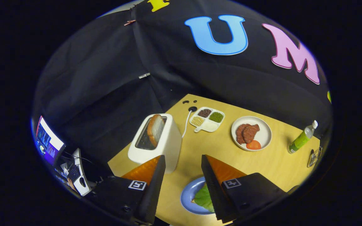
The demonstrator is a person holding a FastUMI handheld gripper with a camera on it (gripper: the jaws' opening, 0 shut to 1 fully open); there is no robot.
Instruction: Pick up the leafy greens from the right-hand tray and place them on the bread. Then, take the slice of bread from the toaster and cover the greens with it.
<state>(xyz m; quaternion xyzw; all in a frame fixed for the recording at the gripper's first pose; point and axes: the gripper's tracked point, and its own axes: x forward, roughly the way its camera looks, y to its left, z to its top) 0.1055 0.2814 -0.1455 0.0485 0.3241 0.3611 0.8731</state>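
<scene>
Tool (182,164) hung above the counter (275,163) w/ fingers apart, nothing between them. Leafy greens (204,198) lay on the blue plate (188,191) just below the fingers, partly hidden by the right one; bread under the greens barely visible. Slice of bread (156,128) stood upright in the white toaster (168,147), just ahead of the left finger. Beyond: divided dish (207,119), white plate (259,133) w/ meat & a tomato slice, green bottle (302,138) further right.
</scene>
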